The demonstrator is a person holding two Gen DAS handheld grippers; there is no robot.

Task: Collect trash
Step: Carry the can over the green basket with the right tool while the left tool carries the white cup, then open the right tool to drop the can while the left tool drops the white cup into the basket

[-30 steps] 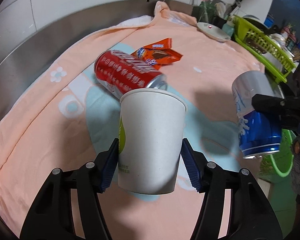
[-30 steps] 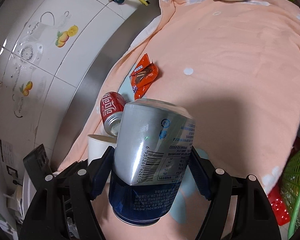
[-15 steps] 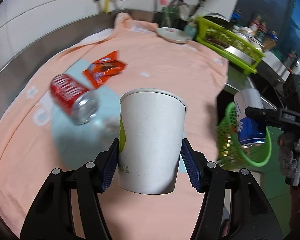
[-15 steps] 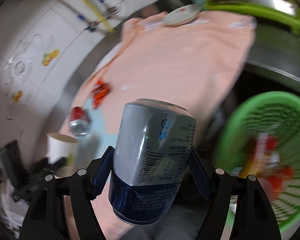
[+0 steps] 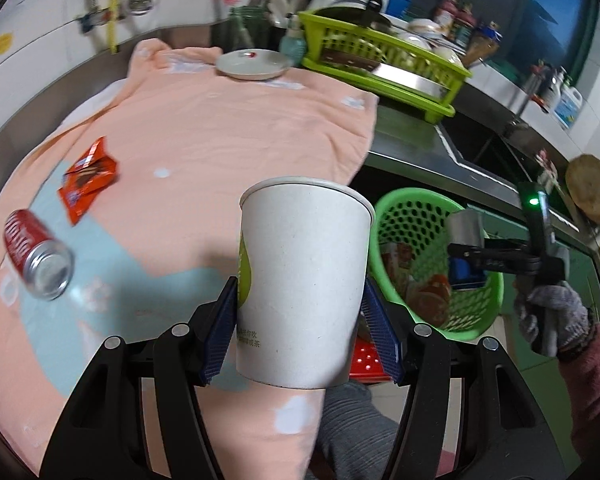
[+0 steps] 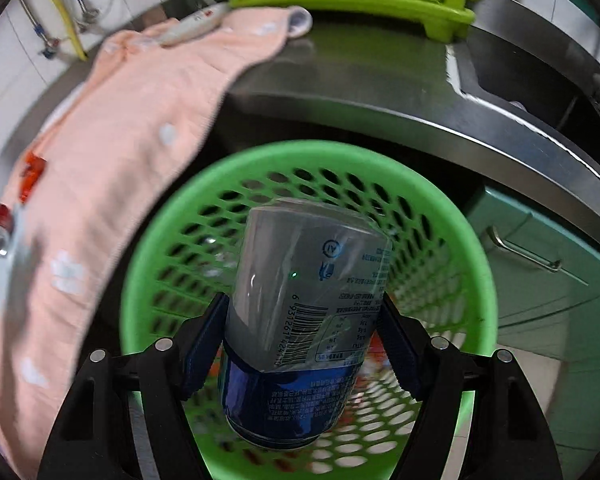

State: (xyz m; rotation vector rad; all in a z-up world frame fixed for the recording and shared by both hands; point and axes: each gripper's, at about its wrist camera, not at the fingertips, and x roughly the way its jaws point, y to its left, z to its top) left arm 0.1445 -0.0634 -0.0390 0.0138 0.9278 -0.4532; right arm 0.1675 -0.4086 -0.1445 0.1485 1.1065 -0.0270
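Left gripper [image 5: 299,326] clamps light, crushable cup [image 5: 302,280] at midwall; right gripper [image 6: 302,342] pinches slick can [image 6: 304,320] over basket [image 6: 476,268].

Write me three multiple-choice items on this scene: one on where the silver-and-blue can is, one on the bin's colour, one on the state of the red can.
1. Where is the silver-and-blue can?
A. lying on the cloth
B. in the right gripper, over the bin
C. on the white plate

2. What colour is the bin?
A. green
B. red
C. grey

3. How is the red can?
A. upright
B. held by the left gripper
C. lying on its side on the cloth

Answers: 1 B, the pads clamp it with the bin's rim around it; 2 A, bright green mesh; 3 C, its end faces the camera, while the left gripper holds a paper cup.
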